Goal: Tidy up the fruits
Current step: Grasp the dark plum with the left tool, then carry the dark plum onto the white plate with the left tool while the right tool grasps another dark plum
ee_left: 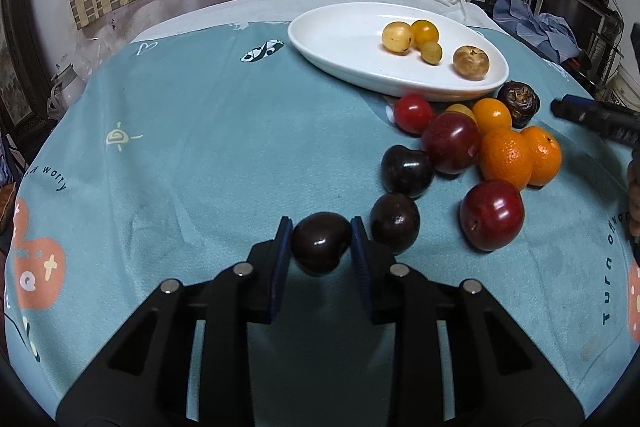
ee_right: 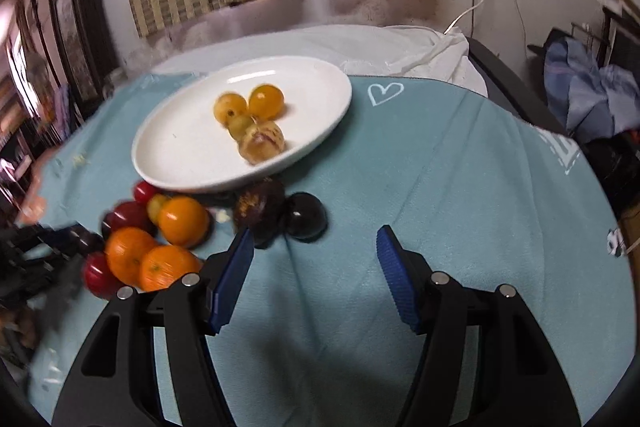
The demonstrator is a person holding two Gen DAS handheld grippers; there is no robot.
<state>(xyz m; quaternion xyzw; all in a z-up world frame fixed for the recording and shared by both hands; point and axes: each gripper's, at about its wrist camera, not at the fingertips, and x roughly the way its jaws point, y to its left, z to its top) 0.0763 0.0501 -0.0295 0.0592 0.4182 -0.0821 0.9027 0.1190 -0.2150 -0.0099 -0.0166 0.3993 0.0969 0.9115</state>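
My left gripper (ee_left: 320,227) is shut on a dark plum (ee_left: 320,242) and holds it just above the teal cloth. To its right lie two more dark plums (ee_left: 394,223), two red plums (ee_left: 491,214), oranges (ee_left: 506,158), a red tomato (ee_left: 413,113) and a dark brown fruit (ee_left: 519,103). A white oval plate (ee_left: 340,39) behind them holds several yellow fruits (ee_left: 397,37). My right gripper (ee_right: 316,241) is open and empty, low over the cloth; a dark plum (ee_right: 305,215) and a brown fruit (ee_right: 259,207) lie just ahead of it, in front of the plate (ee_right: 180,155).
The teal printed cloth (ee_left: 180,147) covers the table, with white fabric (ee_right: 400,47) bunched at its far edge. Curtains and a wall stand behind. A rack with clothes (ee_left: 540,27) is at the far right. The right gripper shows at the edge of the left wrist view (ee_left: 592,117).
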